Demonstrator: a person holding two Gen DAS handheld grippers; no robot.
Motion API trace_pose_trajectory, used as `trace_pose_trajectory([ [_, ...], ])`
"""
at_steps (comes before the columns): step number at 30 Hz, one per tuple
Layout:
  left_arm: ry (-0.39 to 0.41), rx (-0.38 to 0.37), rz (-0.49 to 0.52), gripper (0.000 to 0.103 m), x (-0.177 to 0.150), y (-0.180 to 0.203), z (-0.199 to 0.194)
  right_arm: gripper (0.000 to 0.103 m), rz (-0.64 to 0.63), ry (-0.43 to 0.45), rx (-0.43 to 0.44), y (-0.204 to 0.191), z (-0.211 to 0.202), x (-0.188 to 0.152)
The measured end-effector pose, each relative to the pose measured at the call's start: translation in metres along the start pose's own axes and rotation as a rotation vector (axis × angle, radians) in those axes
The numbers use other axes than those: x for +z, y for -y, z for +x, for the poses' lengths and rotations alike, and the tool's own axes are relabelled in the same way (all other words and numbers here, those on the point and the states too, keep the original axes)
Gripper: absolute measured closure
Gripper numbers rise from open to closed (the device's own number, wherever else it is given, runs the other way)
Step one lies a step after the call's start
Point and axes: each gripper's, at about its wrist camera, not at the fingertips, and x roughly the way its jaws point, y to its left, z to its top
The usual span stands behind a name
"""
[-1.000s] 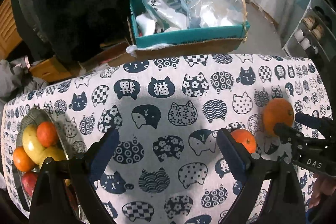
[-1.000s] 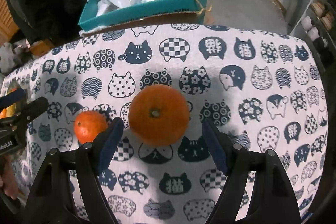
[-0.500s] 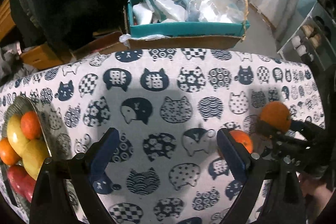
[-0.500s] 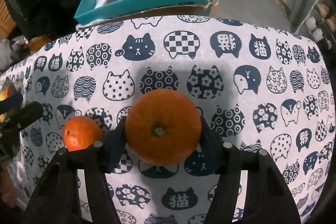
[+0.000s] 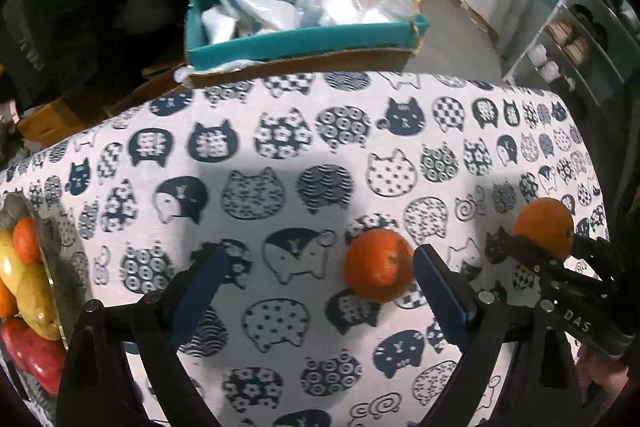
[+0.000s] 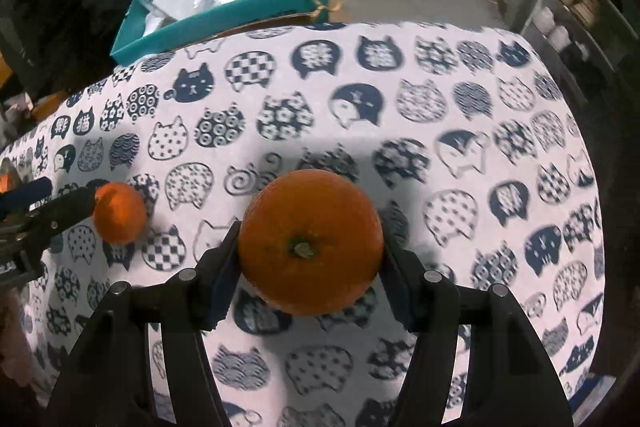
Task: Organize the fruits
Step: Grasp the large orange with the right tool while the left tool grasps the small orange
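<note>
A glossy large orange (image 6: 310, 241), stem toward me, sits pinched in my right gripper (image 6: 310, 259), lifted off the cat-print tablecloth (image 6: 400, 99) since a second ago. My left gripper (image 5: 320, 287), spread wide, now flanks the small mandarin (image 5: 378, 265).

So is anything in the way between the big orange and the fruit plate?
Yes. The small orange mandarin sits on the cat-print tablecloth along that path, with the open left gripper around it. The right gripper grips the large round orange; the fruit plate lies far to the left.
</note>
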Motion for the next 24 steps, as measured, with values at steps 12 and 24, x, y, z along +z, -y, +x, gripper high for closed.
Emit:
trace_pose_trajectory([
  [12,-0.04,0.017,0.066,0.017,-0.01,0.028,0.017,0.04,0.055,0.014,0.003,0.02,-0.014,-0.014],
  [24,-0.046,-0.024,0.086,0.058,-0.017,0.036,0.011,0.04,-0.012,0.049,-0.008,0.001,-0.031,-0.016],
])
